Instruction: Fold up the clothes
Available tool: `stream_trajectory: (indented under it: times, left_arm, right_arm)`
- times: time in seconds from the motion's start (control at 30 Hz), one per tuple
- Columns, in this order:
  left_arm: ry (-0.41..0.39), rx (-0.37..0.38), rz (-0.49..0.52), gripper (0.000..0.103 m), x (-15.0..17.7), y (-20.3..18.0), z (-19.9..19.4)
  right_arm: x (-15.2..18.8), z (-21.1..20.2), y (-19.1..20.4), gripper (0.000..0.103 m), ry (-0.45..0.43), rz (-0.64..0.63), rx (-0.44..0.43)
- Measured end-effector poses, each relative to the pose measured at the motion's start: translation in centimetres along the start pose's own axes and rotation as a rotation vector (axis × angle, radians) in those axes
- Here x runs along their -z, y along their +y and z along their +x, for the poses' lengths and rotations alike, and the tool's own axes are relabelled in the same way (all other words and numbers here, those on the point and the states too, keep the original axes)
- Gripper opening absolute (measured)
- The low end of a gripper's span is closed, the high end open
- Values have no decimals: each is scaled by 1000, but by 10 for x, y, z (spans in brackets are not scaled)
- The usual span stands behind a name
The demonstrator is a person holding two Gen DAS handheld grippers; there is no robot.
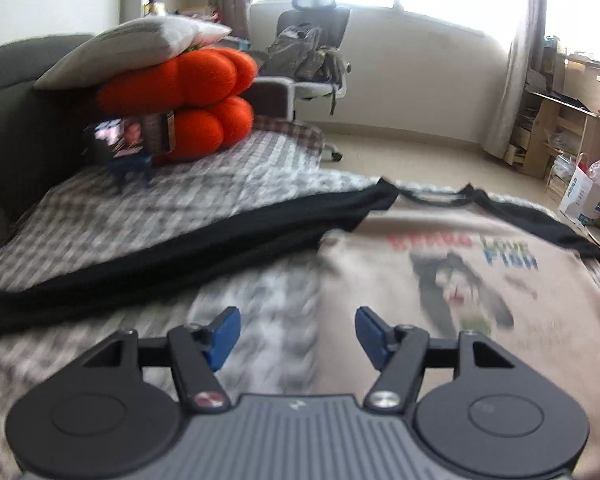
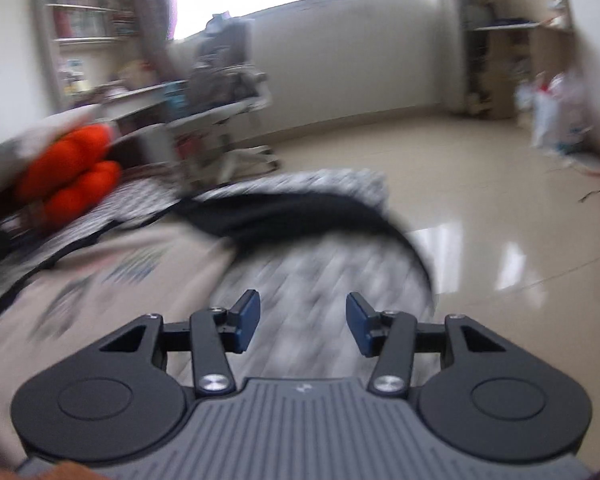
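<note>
Left wrist view shows the long-sleeved shirt (image 1: pixel 440 280) spread face up on a checked bedcover (image 1: pixel 139 216), its beige front with a cat print and coloured lettering uppermost, the dark collar at the far edge near the end of the bed. One black sleeve (image 1: pixel 179 256) lies stretched straight out to the side across the cover, and the other black sleeve (image 2: pixel 320 216) shows in the right wrist view, curving toward the bed's edge above the floor. By my reading the folding has barely begun: the garment looks laid out and flattened, but neither sleeve is turned in and the body is not doubled over, so every fold is left to make. The left gripper (image 1: pixel 297 338) hangs over the shirt's side edge with its blue pads apart and nothing between them; the right gripper (image 2: pixel 302 328) is likewise parted and empty over the cover beside the shirt. Both pictures are smeared, the right one heavily. At the head of the bed sit orange plush cushions (image 1: pixel 187 100) under a pale pillow (image 1: pixel 131 48). Beyond are an office chair (image 1: pixel 312 52) draped with a bag, bright curtained windows, cluttered shelves and a glossy tiled floor (image 2: pixel 480 200).
</note>
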State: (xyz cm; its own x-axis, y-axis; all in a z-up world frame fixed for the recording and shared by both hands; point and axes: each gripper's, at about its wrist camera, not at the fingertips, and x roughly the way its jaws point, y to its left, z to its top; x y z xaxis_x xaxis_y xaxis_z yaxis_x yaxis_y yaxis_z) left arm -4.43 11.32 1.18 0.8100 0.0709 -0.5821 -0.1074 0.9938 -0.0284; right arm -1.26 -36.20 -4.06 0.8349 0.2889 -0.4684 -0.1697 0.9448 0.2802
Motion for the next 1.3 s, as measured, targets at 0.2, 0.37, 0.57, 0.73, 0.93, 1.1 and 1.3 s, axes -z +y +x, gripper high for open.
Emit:
stream_trajectory:
  times: [0.2,0.37,0.57,0.73,0.93,1.1,1.3]
  left_arm:
    - [61,127,-29,52,39,19,-33]
    - [88,181,8,21,60,13,-38]
    - [123,182,11,20,73,9,-34]
    - [128,206,-17,21,75,13,-36]
    - [137,215,2,13,80,9,-36]
    - [118,224,-21,5,73,10,-49]
    - [86,272,-32,5,55,16,-75]
  right_arm:
    - [41,-54,27,51,49,-34,-188]
    - [60,-50,32,34,115,16,-200]
    - [71,-51,37,19,94,50,-164]
    - [73,-51,45,18,97,25,-142]
    - [84,-51,44,14,93,22,-125]
    - [76,-60,48,11,59,13,-168]
    - [51,-93,45,10,-42,59,-260]
